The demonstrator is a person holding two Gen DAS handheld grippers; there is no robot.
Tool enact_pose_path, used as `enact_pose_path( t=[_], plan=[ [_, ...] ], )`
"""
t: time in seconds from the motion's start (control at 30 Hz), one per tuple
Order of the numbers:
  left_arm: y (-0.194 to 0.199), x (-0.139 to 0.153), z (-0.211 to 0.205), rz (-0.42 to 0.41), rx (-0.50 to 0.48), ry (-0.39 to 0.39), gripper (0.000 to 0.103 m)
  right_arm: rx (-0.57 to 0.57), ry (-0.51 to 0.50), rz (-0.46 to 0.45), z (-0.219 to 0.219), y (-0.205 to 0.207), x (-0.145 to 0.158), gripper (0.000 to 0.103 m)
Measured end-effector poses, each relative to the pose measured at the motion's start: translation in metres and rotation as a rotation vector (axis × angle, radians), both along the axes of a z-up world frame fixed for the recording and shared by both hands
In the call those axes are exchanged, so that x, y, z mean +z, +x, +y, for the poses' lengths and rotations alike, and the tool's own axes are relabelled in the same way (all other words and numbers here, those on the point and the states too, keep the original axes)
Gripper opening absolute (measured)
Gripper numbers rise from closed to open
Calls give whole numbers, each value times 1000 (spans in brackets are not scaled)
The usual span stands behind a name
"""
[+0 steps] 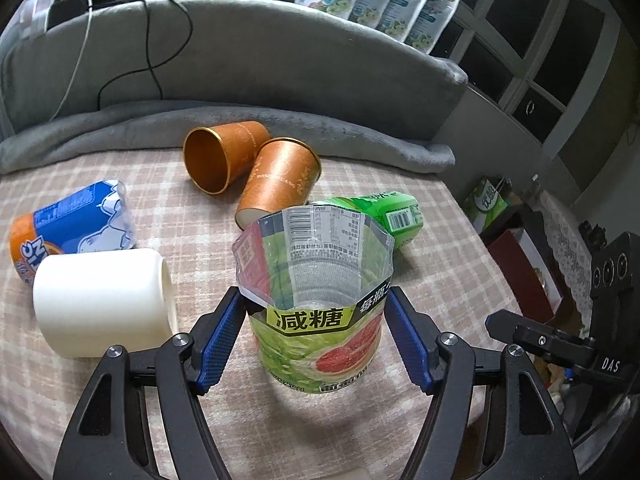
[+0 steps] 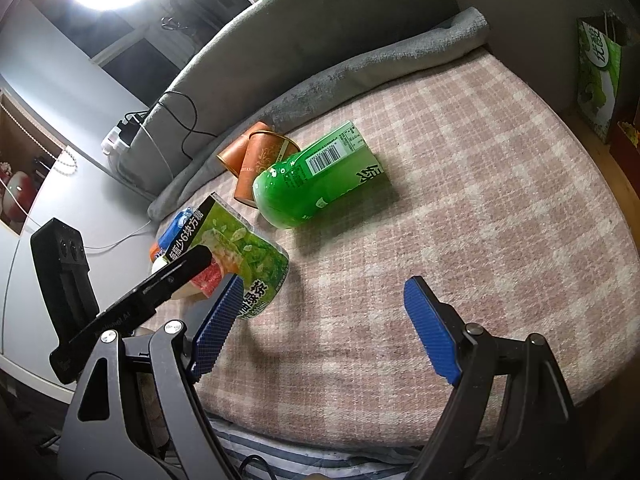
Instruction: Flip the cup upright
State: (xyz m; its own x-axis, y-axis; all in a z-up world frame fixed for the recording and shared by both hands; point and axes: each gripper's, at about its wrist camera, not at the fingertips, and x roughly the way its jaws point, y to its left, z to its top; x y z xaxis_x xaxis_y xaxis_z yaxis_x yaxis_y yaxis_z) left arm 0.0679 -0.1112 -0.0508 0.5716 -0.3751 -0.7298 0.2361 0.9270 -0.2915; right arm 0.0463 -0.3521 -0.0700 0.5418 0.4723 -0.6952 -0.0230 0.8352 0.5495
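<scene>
Left gripper (image 1: 314,334) bracketing the upright cut-bottle cup (image 1: 316,296), blue pads (image 1: 222,344) seemingly touching its label. Right gripper (image 2: 324,324) spreading wide, holding nothing, hovering over the pink checked blanket (image 2: 480,220). Lying tipped beyond: two copper cups (image 1: 256,168), one green (image 2: 316,176), one white (image 1: 104,300), one blue-and-orange (image 1: 72,224). Grey sofa back (image 1: 280,52) behind.

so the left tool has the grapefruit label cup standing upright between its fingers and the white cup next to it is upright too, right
Not quite. The left tool does have the grapefruit label cup standing upright between its fingers, open end up. But the white cup beside it is not upright: the left wrist view shows it lying on its side on the checked cloth.
</scene>
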Motion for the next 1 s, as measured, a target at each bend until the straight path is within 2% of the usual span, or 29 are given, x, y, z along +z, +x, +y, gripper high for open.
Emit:
enact_pose_path(
  t=[0.23, 0.6, 1.0],
  plan=[
    [-10, 1, -10, -27, -34, 9, 71, -1, -9, -9, 0, -2, 3, 85],
    [-17, 1, -15, -9, -75, -4, 73, -6, -25, -25, 1, -6, 7, 85],
    [-31, 3, -2, 11, -90, -36, 74, -9, -151, -100, 15, -12, 23, 85]
  ],
)
